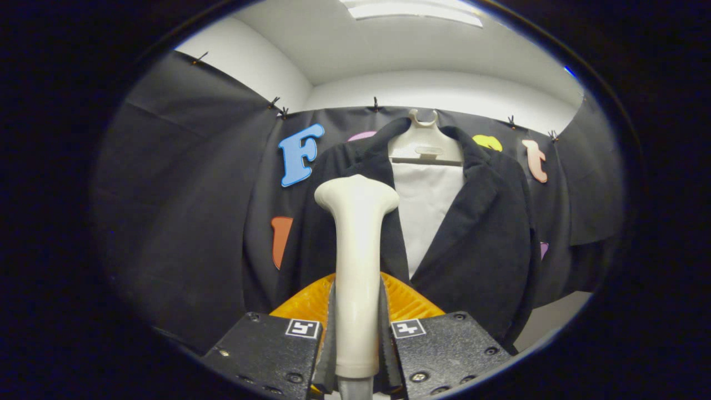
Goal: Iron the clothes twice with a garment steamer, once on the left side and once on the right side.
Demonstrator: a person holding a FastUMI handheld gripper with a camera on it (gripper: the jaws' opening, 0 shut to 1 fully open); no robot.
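Observation:
A cream garment steamer stands upright between my fingers, its handle clamped by both pads and its wide head at the top. My gripper is shut on that handle. Just beyond hangs a black jacket on a cream hanger, with a white lining showing between the lapels. The steamer head is in front of the jacket's left lapel; whether it touches the cloth I cannot tell.
Black cloth walls the booth behind and on both sides of the jacket. A white wall and ceiling rise above the cloth. A pale surface shows low beyond the jacket's right hem.

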